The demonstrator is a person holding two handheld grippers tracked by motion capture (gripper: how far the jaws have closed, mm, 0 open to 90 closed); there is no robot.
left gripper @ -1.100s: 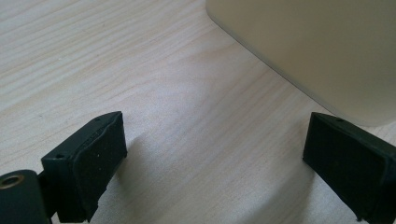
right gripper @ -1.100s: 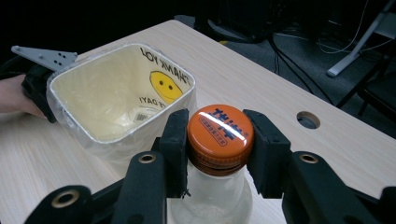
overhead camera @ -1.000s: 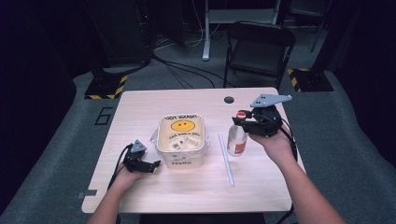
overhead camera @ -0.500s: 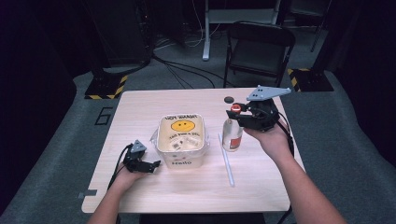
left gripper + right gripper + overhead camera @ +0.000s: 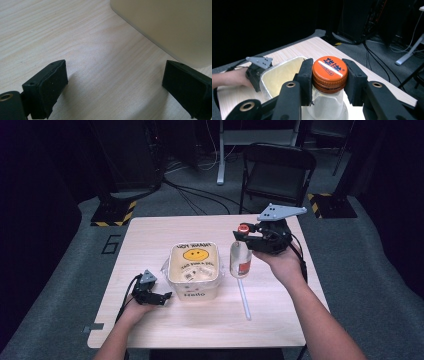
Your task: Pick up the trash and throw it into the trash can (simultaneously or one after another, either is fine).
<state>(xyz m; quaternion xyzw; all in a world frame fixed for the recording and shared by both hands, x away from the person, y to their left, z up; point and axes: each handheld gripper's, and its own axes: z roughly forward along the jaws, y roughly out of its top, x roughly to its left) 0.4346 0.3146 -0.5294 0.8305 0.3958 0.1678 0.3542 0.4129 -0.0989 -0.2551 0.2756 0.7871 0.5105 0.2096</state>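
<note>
A clear plastic bottle (image 5: 240, 259) with an orange cap (image 5: 330, 70) hangs upright just right of a cream tub (image 5: 194, 270) that bears a yellow smiley face. My right gripper (image 5: 243, 231) is shut on the bottle's neck and cap, one jaw on each side, and in the right gripper view the right gripper (image 5: 330, 75) looks down past the cap at the tub's rim (image 5: 268, 76). My left gripper (image 5: 161, 297) rests on the table at the tub's front left corner. In its own view the left gripper (image 5: 115, 87) stands open over bare wood, with the tub's wall (image 5: 165, 27) just beyond the right jaw.
A thin white straw (image 5: 244, 299) lies on the wooden table (image 5: 150, 240) in front of the bottle. A black chair (image 5: 276, 170) stands behind the table's far edge. Cables run across the grey floor beyond.
My right gripper has carried the bottle up and to the left, closer to the tub. The left gripper has stayed where it was.
</note>
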